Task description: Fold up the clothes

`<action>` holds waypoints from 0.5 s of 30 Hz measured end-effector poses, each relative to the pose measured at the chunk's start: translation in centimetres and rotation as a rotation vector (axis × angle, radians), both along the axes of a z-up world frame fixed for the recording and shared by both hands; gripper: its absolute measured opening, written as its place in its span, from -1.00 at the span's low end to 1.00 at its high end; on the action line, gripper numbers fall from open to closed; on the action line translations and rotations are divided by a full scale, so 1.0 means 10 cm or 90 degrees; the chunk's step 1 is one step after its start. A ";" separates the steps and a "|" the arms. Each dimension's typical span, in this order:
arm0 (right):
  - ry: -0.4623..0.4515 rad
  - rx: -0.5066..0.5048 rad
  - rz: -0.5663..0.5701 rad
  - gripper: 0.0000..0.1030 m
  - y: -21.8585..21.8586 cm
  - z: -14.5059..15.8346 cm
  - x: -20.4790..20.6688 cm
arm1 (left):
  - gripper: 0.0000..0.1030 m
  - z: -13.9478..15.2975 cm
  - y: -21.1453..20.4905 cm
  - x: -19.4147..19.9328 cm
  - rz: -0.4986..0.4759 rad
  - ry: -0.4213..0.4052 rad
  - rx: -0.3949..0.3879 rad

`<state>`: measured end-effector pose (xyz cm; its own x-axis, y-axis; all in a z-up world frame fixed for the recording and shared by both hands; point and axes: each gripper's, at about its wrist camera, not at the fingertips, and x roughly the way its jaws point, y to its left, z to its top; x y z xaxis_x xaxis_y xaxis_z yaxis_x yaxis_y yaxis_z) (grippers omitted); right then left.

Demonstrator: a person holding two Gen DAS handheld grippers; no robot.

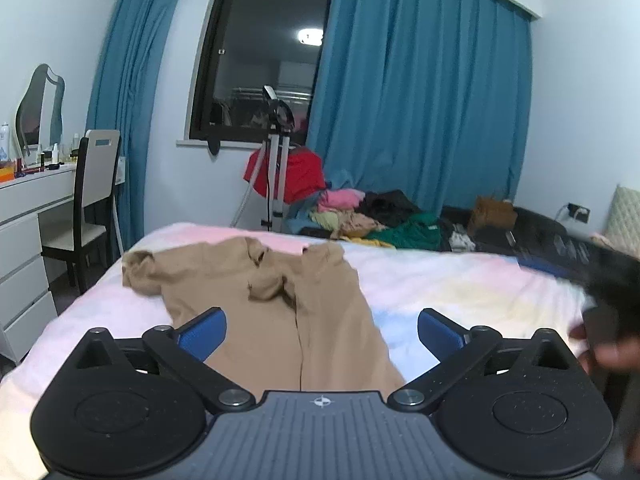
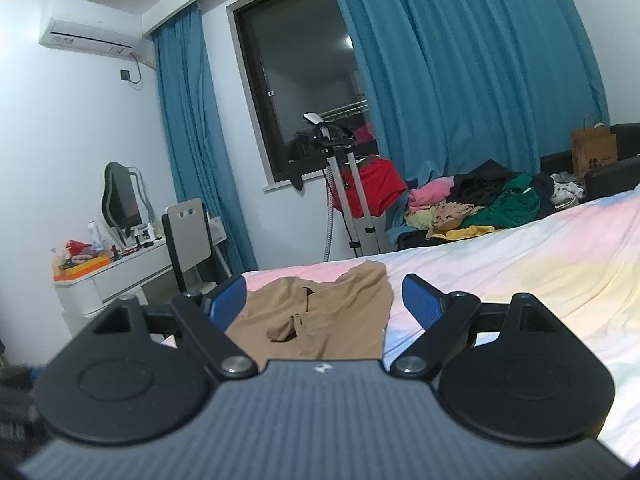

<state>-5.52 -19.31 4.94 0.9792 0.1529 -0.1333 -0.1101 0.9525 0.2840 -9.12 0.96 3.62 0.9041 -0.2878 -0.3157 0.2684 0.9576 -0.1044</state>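
Bed: carrying a pastel sheet and filling the lower half of both views.
Tan garment: lying spread on the sheet, collar bunching at 12 o'clock, one sleeve crumpling toward 10 o'clock.
Left gripper: hovering over the hem, fingers gaping wide and gripping nothing.
Right gripper: hanging above the garment, fingers likewise spreading wide, empty.

Both wrist views low over bed, facing window; both share tan garment, curtains.
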 end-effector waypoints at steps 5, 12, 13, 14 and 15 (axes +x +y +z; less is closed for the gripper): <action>0.001 -0.002 -0.006 0.67 -0.03 -0.05 -0.01 | 0.99 0.18 -0.19 0.34 -0.035 -0.019 0.014; -0.004 -0.033 -0.033 0.67 0.00 -0.14 0.01 | 0.99 0.02 -0.27 0.79 0.003 0.015 0.021; 0.003 -0.032 -0.032 0.67 0.01 -0.16 0.03 | 0.99 -0.03 -0.23 0.84 0.016 0.026 0.017; 0.009 -0.032 -0.031 0.67 0.01 -0.18 0.04 | 0.99 -0.07 -0.17 0.89 0.029 0.038 0.015; 0.016 -0.032 -0.029 0.67 0.02 -0.21 0.07 | 0.99 -0.11 -0.12 0.92 0.040 0.046 0.015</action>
